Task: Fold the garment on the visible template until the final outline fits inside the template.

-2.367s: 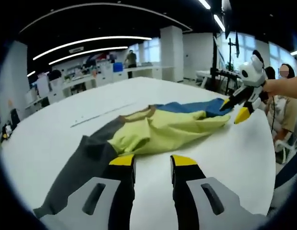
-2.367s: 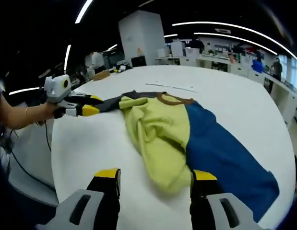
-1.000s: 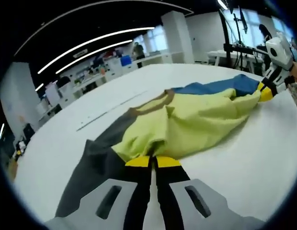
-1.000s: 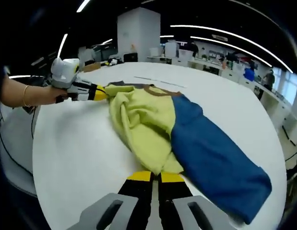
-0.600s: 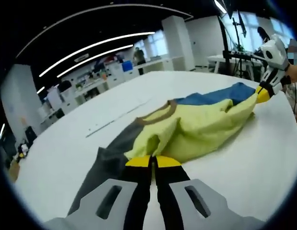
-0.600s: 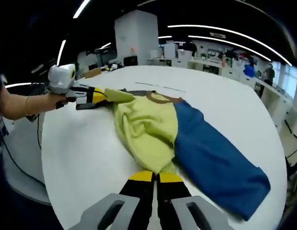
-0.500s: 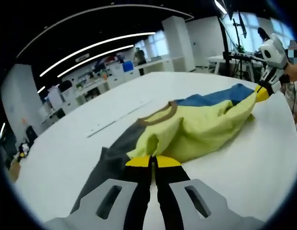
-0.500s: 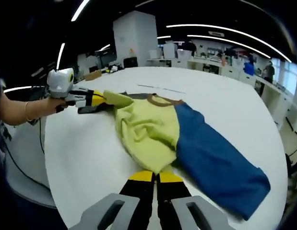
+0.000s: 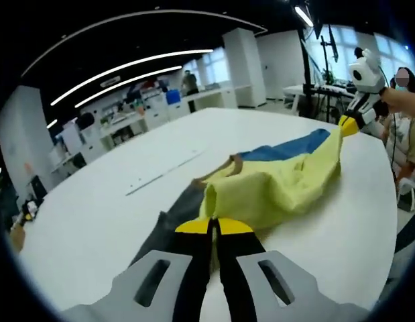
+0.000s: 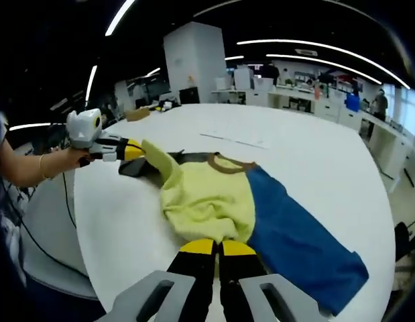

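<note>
The white tabletop (image 9: 80, 221) stretches wide. Beyond its far edge stand a white pillar (image 10: 196, 64) and rows of cluttered desks (image 10: 308, 90). Long strip lights (image 9: 127, 64) curve overhead, and a distant person (image 9: 190, 82) stands beside the desks.

No text, label, brand, number or sign can be read in either view; the items on the far desks are too small and blurred to make out.
</note>
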`<state>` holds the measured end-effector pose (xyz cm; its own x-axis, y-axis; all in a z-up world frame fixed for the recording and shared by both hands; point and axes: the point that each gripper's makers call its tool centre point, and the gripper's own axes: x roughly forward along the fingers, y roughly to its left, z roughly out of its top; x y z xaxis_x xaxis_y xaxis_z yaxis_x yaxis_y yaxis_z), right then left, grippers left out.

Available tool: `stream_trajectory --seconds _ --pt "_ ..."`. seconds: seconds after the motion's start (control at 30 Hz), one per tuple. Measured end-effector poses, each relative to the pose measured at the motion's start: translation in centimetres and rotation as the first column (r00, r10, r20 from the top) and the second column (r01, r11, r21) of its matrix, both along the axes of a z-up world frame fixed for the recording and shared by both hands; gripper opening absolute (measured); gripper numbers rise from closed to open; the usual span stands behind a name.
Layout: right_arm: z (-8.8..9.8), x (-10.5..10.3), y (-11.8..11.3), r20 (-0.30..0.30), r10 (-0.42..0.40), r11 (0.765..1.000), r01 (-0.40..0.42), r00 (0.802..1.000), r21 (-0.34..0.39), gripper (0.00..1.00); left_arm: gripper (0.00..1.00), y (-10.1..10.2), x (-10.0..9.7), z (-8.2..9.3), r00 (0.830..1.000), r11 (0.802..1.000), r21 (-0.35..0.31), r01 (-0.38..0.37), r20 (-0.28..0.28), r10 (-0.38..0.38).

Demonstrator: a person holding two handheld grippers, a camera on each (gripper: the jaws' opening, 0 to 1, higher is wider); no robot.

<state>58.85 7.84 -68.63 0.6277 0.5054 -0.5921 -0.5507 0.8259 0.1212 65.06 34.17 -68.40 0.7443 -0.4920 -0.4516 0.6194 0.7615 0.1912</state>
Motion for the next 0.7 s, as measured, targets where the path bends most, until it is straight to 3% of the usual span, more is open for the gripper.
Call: stream_trajectory --seconds 0.17,0.27,0.37,0.7 --pt "1.5 0.8 -0.3 0.011 -0.015 0.999 0.014 1.000 0.035 0.00 0.00 0.4 -0.9 0.8 0.998 0.999 -0.041 0.011 -0.056 -0.013" --pt "2.0 1.2 -0.4 0.018 -0.021 1.000 0.021 1.000 0.023 0.00 0.00 0.6 -1.5 1.3 0.997 0.999 -0.026 0.029 -0.065 -0.030" --pt "2.5 1.9 -0.6 0.036 -0.020 1.000 0.020 0.999 0.006 0.00 0.00 0.6 -1.5 1.7 0.996 0.998 -0.060 0.027 -0.083 -0.031" --pt "1.9 6.8 -2.3 0.059 -0.080 0.996 0.082 0.995 -0.038 0.00 0.00 0.7 2.8 1.3 0.997 0.996 -0.084 -0.033 -0.069 0.027"
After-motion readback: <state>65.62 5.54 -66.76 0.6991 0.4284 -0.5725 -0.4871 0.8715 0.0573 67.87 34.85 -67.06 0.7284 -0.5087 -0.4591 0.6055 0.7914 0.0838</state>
